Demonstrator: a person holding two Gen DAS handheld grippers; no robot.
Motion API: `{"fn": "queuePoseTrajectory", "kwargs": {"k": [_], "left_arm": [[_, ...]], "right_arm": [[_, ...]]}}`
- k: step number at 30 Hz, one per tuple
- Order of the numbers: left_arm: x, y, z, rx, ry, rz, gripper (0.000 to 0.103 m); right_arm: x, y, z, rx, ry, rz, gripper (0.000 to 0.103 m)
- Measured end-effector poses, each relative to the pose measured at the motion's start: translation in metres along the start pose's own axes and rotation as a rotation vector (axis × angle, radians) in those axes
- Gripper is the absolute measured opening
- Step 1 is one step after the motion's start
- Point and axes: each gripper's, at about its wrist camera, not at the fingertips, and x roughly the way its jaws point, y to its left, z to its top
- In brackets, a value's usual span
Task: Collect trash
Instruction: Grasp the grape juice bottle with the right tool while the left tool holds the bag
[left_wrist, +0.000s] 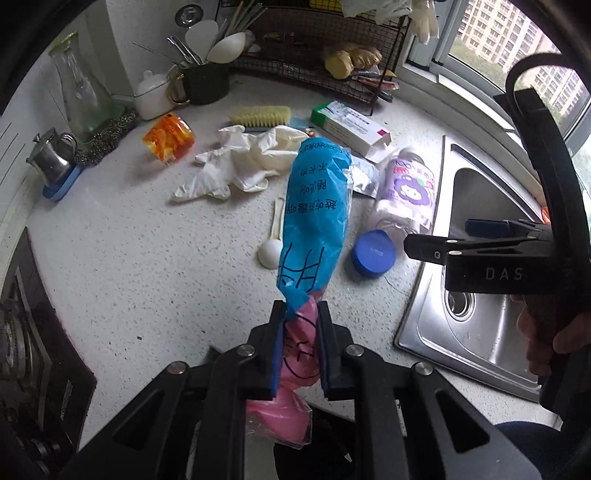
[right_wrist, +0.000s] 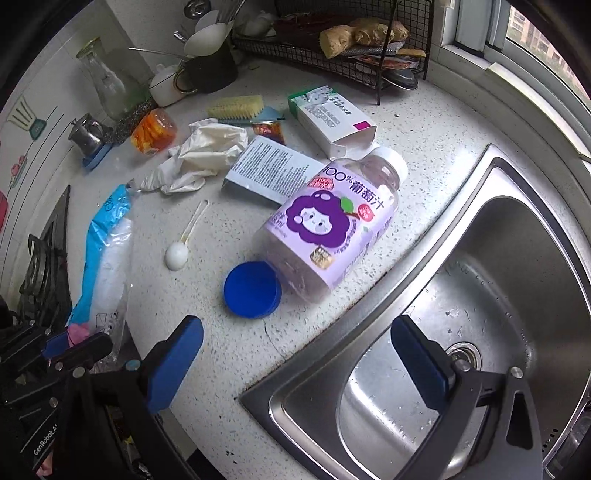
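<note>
While left gripper (left_wrist: 301, 314) pinches blue wrapper (left_wrist: 314, 218) | right gripper (right_wrist: 295, 354) agape, empty | speckled counter (left_wrist: 155, 258)

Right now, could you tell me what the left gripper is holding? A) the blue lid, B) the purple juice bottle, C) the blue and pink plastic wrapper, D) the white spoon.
C: the left gripper has its pads pinched on the blue and pink plastic wrapper, while the other three lie on the counter.

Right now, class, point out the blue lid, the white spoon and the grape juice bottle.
blue lid (right_wrist: 252, 294): right wrist view, its centre.
white spoon (right_wrist: 176, 256): right wrist view, its bowl.
grape juice bottle (right_wrist: 325, 225): right wrist view, its label.
</note>
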Motion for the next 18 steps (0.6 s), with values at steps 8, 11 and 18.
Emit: {"fn": "queuePoseTrajectory", "kwargs": {"k": [8,11,18], "left_arm": [[0.015,0.013,0.032,-0.048,-0.007,0.042,0.014],[0.021,0.012,0.036,-0.056,0.004,0.047,0.014],[0.038,0.012,0.046,-0.055,0.031,0.056,0.014]], "right_arm": [[0.026,-0.015,0.041,0.133,0.039,0.018,0.102],[0.038,-0.012,0.050,0.139,0.060,-0.010,0.102],[0.062,-0.003,0.061,0.128,0.094,-0.045,0.092]]}}
